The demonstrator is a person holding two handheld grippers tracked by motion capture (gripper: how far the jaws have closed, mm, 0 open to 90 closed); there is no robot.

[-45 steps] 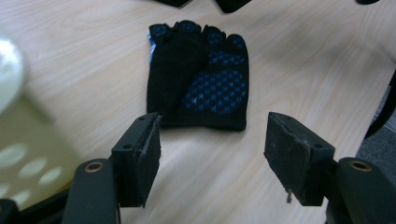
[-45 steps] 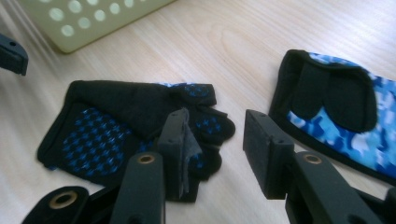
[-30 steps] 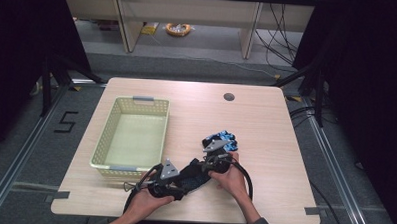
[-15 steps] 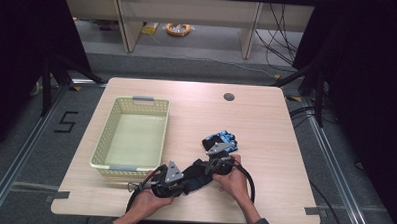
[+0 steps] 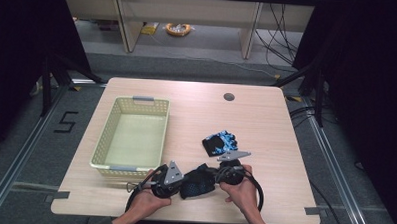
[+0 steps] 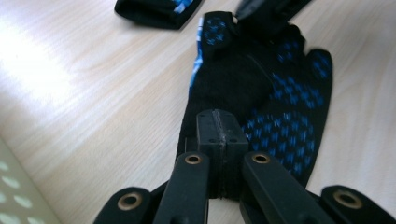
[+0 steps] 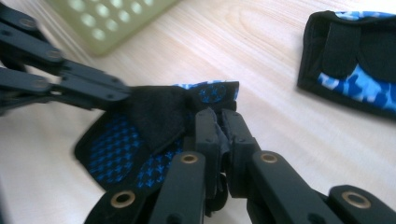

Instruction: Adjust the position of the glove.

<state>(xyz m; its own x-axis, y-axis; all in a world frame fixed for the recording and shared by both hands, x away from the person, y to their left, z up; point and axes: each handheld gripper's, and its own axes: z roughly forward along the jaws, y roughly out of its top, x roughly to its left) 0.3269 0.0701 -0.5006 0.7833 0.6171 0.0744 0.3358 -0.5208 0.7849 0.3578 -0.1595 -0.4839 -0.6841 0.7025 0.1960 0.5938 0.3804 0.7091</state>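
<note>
Table [image 5: 266,119]: light wood, round hole near far edge.
Basket [image 5: 117,120]: pale yellow-green, perforated, on table's left half, nothing inside.
Glove [image 5: 198,181]: black with blue dot pattern, near front edge, stretched between both grippers.
Second glove [image 5: 219,144]: black and blue, flat on table just beyond first.
Left gripper [image 6: 223,135]: jaws just closed, clamped on glove's one end.
Right gripper [image 7: 219,126]: jaws just closed, pinching glove's opposite end.

Bright overhead light on the table [image 5: 266,119], dark all around. Glare patch on the wood in the left gripper view. Soft, slightly blurry up close, basket [image 7: 112,18] out of focus.
</note>
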